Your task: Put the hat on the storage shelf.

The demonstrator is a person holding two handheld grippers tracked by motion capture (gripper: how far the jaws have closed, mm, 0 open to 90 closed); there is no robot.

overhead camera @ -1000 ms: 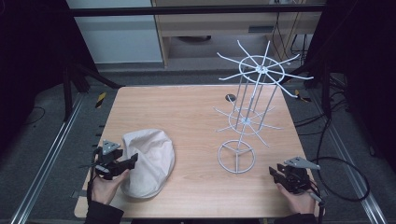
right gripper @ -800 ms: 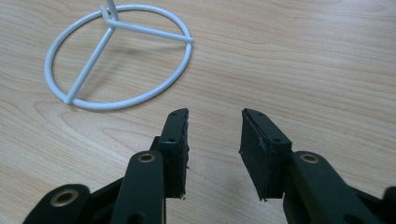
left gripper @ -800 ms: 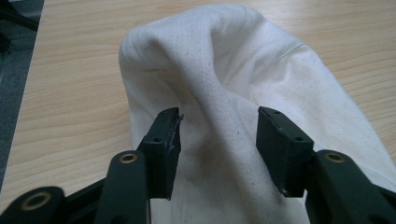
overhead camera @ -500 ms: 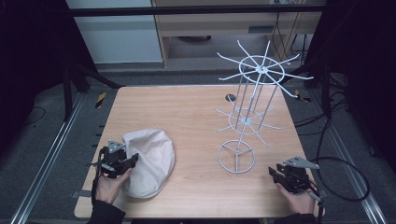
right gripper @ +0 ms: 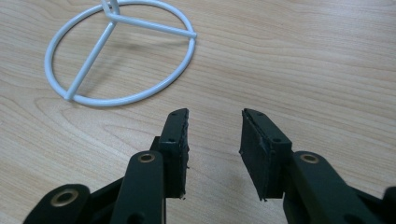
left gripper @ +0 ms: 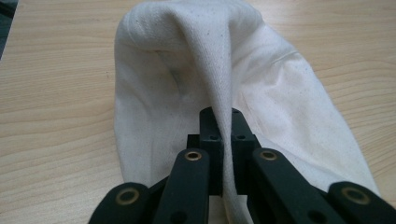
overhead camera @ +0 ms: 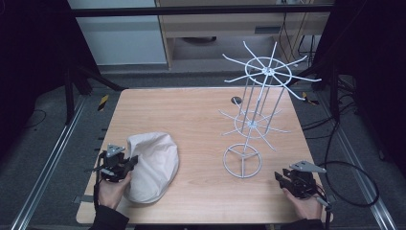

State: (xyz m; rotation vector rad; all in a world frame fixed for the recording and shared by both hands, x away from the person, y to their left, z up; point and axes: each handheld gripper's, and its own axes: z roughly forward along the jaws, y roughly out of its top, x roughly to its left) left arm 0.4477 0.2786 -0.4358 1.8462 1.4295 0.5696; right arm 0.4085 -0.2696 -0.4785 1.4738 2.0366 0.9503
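Desk carried a white wire display rack toward its far right; the white cloth cap lay well left of the rack's ring base. Left tool had just been closing and pinched a fold of the cap's edge. Right tool, just right of the base, sat partly parted, holding nothing. Step judged: grasp secured. Next likely calls for lifting the cap toward a rack prong.
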